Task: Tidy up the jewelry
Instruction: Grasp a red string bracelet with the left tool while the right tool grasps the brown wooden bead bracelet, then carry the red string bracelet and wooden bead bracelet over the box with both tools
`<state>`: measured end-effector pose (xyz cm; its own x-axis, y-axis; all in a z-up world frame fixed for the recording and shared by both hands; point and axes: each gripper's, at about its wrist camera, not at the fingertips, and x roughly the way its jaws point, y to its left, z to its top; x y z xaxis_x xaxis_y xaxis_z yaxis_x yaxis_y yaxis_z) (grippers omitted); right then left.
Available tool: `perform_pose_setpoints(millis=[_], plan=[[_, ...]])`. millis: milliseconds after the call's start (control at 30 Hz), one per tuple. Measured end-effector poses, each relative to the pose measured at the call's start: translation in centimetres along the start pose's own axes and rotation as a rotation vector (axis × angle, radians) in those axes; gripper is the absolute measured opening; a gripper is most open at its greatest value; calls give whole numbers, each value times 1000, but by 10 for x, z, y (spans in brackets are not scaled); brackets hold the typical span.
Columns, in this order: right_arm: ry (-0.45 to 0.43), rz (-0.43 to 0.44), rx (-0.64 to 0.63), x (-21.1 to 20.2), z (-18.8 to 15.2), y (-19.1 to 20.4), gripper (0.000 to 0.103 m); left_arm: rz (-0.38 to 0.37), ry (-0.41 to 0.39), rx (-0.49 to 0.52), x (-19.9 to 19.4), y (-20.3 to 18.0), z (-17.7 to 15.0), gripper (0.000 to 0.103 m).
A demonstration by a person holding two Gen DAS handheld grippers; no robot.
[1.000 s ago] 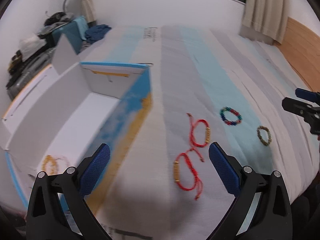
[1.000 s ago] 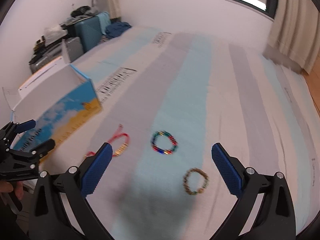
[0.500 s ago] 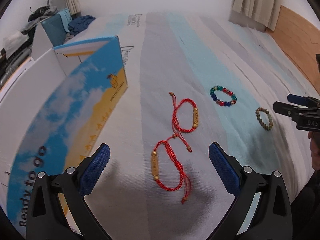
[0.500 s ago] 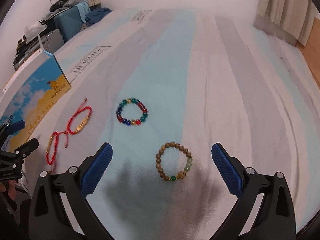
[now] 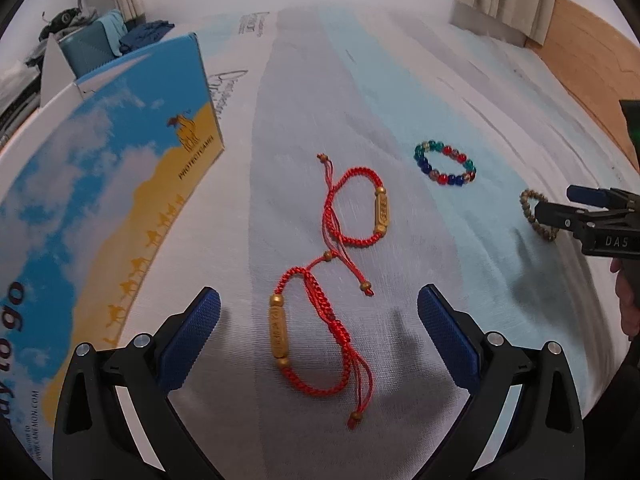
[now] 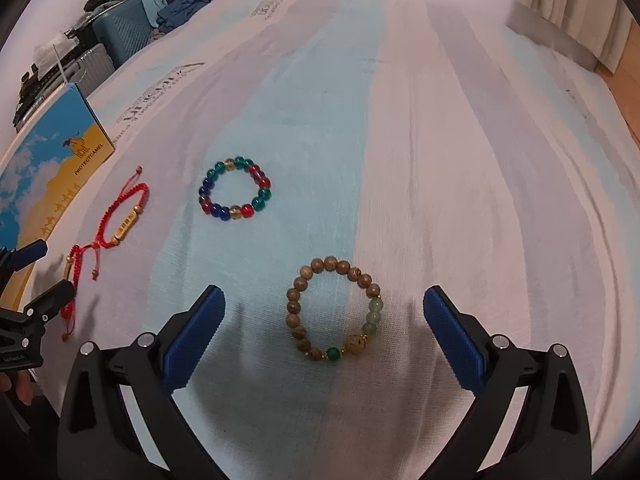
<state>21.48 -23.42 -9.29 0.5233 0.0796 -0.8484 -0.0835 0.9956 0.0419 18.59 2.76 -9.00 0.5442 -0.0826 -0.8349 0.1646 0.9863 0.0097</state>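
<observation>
Two red cord bracelets with gold bars lie on the striped bed sheet: the near one [image 5: 308, 340] lies between my open left gripper's [image 5: 320, 332] pads, the far one [image 5: 358, 210] just beyond it. A multicoloured glass-bead bracelet [image 5: 444, 163] lies to the right; it also shows in the right wrist view [image 6: 235, 189]. A brown wooden-bead bracelet [image 6: 334, 308] lies between my open right gripper's [image 6: 324, 324] pads. Both grippers are empty and just above the sheet. The blue and yellow cardboard box [image 5: 100, 184] stands at the left.
The right gripper's side [image 5: 592, 220] shows at the right edge of the left wrist view, partly over the wooden bracelet [image 5: 534, 216]. Suitcases and clutter [image 6: 100, 28] stand beyond the bed at far left. A curtain [image 6: 568, 20] and wood floor are at far right.
Both grippers have come down and forward toward the sheet. The left now frames the near red bracelet, having swung right away from the box. The right now frames the wooden bracelet.
</observation>
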Motion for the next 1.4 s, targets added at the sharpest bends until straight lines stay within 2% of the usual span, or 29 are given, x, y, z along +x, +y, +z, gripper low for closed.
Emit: perform_pose_setpoints(millis=[133, 233, 267, 333, 400, 433, 500, 567, 667, 700, 833, 1167, 1400], plan=[[23, 2, 14, 10, -4, -3, 93, 1, 14, 3, 9, -1, -3, 96], [46, 0, 7, 18, -8, -3, 84, -15, 41, -12, 17, 0, -6, 93], [49, -4, 8, 20, -9, -4, 80, -27, 51, -13, 19, -1, -8, 86], [45, -2, 22, 20, -10, -7, 75, -21, 54, 9, 21, -5, -10, 81], [45, -5, 35, 19, -10, -10, 62, -25, 56, 23, 22, -9, -9, 74], [45, -4, 39, 17, -9, -11, 59, -27, 57, 25, 22, -10, -9, 69], [47, -8, 32, 15, -8, -12, 45, -30, 60, 28, 21, -10, -8, 58], [50, -12, 28, 14, -8, -13, 35, -30, 62, 31, 20, -9, -7, 42], [52, -6, 23, 10, -7, -13, 20, -31, 70, 29, 17, -8, -5, 24], [51, -7, 19, 8, -7, -12, 17, -32, 70, 25, 16, -8, -4, 22], [36, -2, 19, 0, -7, -8, 14, -36, 68, 24, 9, -10, -2, 11], [-19, 7, 3, -33, 2, 2, 14, -20, 20, 28, -26, -7, 7, 11], [-68, 26, -24, -62, 15, 28, 14, 2, -31, 23, -62, 2, 19, 11]])
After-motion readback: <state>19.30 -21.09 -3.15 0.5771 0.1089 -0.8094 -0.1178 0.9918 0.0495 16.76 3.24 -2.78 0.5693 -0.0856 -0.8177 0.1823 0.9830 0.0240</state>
